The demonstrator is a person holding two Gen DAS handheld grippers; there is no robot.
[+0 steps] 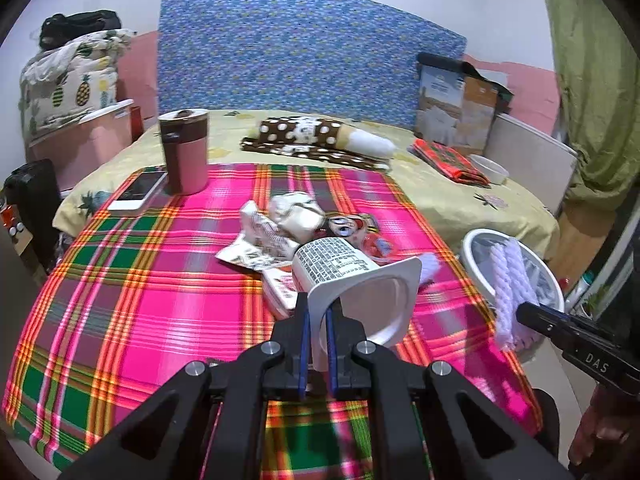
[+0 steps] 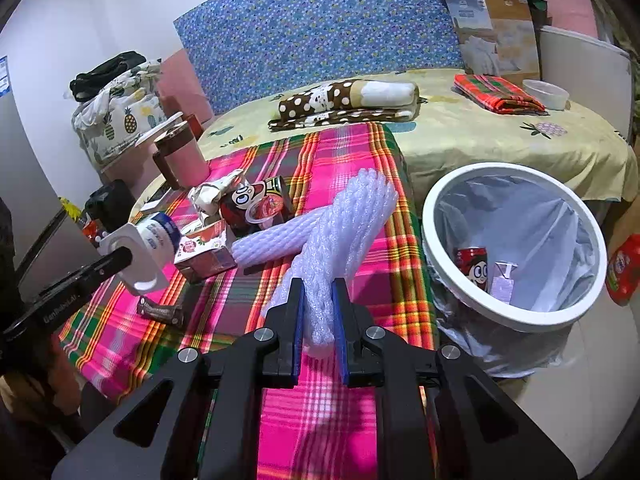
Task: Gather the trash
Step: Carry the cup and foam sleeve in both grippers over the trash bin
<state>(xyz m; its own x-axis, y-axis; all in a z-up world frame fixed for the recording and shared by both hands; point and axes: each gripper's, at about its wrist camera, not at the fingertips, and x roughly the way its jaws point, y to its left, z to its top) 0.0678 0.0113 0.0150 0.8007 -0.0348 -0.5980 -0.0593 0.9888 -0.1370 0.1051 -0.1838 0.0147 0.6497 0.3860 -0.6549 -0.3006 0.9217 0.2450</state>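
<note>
Fingers of my left gripper [image 1: 316,316] pinch the rim of a white yogurt cup [image 1: 352,280], tipped, above the plaid cloth [image 1: 160,280]. My right gripper [image 2: 318,312], angled downward, clamps a white foam net sleeve [image 2: 336,232] over the cloth's right edge; beyond stands the lined trash bin [image 2: 440,240].

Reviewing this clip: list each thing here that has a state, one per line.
Left claw: shut on yogurt cup rim.
Yogurt cup: empty, lifted, tilted.
Right claw: shut on foam netting.
Foam netting: twisted, one end held.
Trash bin: lined, open, a red can and other trash inside.
Tumbler: upright, lid on.
Phone: flat, screen up.
</note>
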